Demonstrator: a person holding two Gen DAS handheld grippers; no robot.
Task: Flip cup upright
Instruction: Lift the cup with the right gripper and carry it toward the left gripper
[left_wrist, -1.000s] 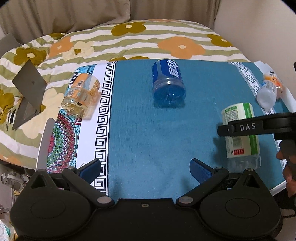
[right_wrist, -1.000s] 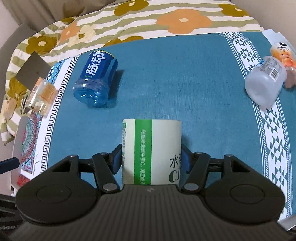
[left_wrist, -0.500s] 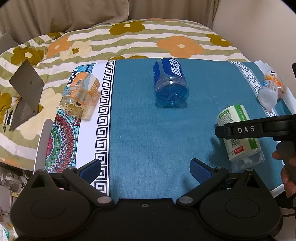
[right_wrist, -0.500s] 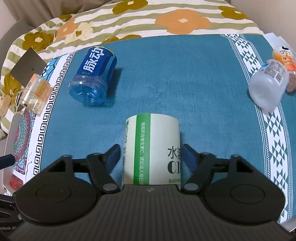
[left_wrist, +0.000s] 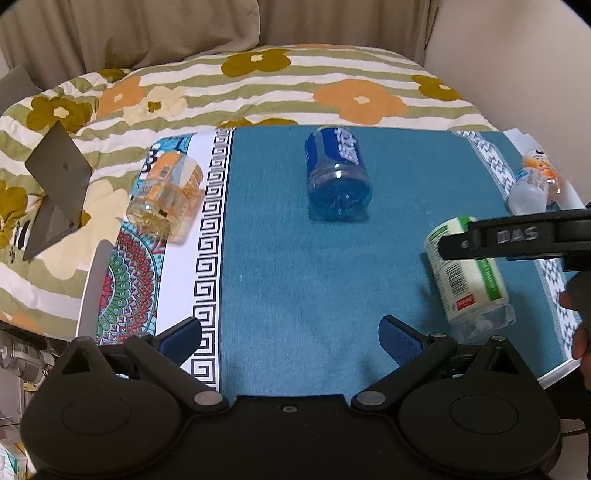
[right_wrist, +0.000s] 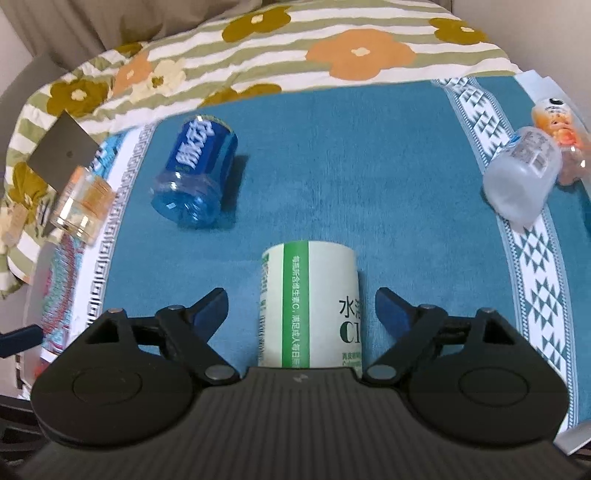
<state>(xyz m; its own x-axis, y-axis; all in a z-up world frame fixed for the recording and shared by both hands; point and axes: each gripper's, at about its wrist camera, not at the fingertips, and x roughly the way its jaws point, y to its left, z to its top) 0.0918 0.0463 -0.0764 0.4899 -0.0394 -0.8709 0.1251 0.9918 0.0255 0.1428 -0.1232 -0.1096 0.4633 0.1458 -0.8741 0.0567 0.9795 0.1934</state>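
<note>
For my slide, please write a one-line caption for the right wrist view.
Open right gripper straddles a green-and-white labelled cup lying on the blue cloth, fingers apart from it; three more cups lie around.

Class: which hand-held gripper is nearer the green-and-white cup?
Right. The right hand-held gripper straddles the green-and-white cup, fingers open; the left hand-held gripper sits off to its left.

A bed (left_wrist: 258, 85) under a green-striped quilt with orange and olive flowers fills the room, a plain pale wall (left_wrist: 517, 55) rising at its right side and beige curtain folds (left_wrist: 129, 33) behind its far edge.
</note>
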